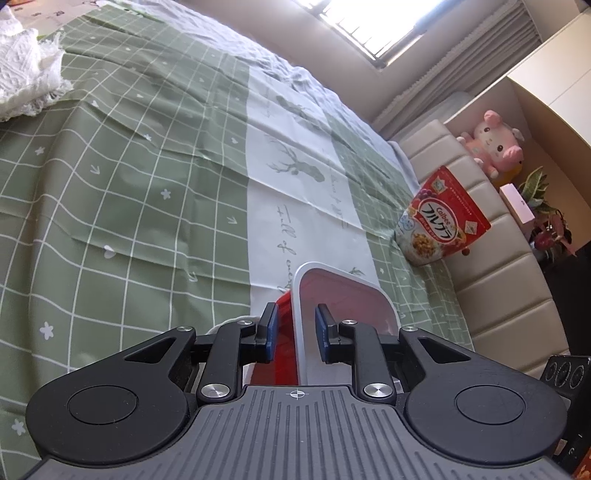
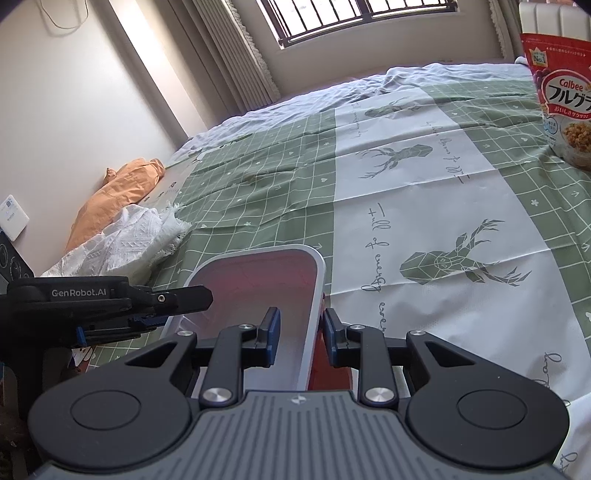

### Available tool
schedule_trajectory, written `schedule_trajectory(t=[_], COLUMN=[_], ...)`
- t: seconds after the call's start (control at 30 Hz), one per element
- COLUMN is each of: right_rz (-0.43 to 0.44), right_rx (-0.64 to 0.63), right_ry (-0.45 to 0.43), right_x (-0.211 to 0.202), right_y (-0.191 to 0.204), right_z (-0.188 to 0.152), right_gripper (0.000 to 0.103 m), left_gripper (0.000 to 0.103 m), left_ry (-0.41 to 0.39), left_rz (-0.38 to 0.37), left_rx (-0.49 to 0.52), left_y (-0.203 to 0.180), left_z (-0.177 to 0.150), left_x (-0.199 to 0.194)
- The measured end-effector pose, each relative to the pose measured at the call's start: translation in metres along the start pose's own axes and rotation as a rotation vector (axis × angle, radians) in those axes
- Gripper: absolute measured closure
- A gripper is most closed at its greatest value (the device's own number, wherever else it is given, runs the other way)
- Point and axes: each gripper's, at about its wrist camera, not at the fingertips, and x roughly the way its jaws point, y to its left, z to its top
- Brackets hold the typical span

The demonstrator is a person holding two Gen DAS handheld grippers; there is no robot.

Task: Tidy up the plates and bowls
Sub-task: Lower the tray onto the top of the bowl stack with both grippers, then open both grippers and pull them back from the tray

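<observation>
The left gripper straddles one wall of a rounded-rectangular bowl, white inside and red outside: its blue-padded fingers stand a little apart on either side of the rim, and whether the pads actually press the wall cannot be told. In the right wrist view the right gripper straddles the opposite wall of the same bowl in the same way, fingers slightly parted with a gap showing beside the rim. The left gripper enters that view at 9 o'clock, its housing marked "GenRobot.AI".

The bowl sits at the near edge of a green-and-white checked cloth with a pale centre band. In the right wrist view, from 12 to 2 o'clock of the bowl the cloth lies open, creased but bare. At 10 o'clock a white lace-edged textile lies bunched, with an orange fabric bundle beyond it against the wall.

At 1 o'clock in the left wrist view a red cereal bag stands at the cloth's far side against a cream padded panel; it reads "Calbee" with Japanese lettering, and "No.1" shows in the right wrist view. The cloth's band carries deer prints and cursive writing, partly "Full of". A barred window with a pleated curtain is at 12 o'clock. A pink plush pig sits on a shelf at 2 o'clock in the left wrist view.
</observation>
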Motion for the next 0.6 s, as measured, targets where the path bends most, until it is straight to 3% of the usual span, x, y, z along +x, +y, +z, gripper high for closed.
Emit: schedule_trajectory(t=[0.27,0.43,0.6], right_rz=[-0.003,-0.002,-0.015], right_rx=[0.003,0.036,0.046], right_ry=[-0.005,-0.017,-0.114], right_x=[-0.001,-0.005,-0.035], right_y=[-0.001,-0.009,-0.013], right_z=[0.0,0.0,-0.012], right_gripper=[0.077,0.067,0.066], left_gripper=[0.08,0.08,0.08], left_ry=[0.002,0.018,-0.061], left_rz=[-0.002,-0.03,-0.026], left_rx=[-0.001,-0.035,-0.045], left_y=[0.0,0.007,0.008], left_z=[-0.001,-0.002,-0.018], left_x=[-0.001,-0.005,-0.035])
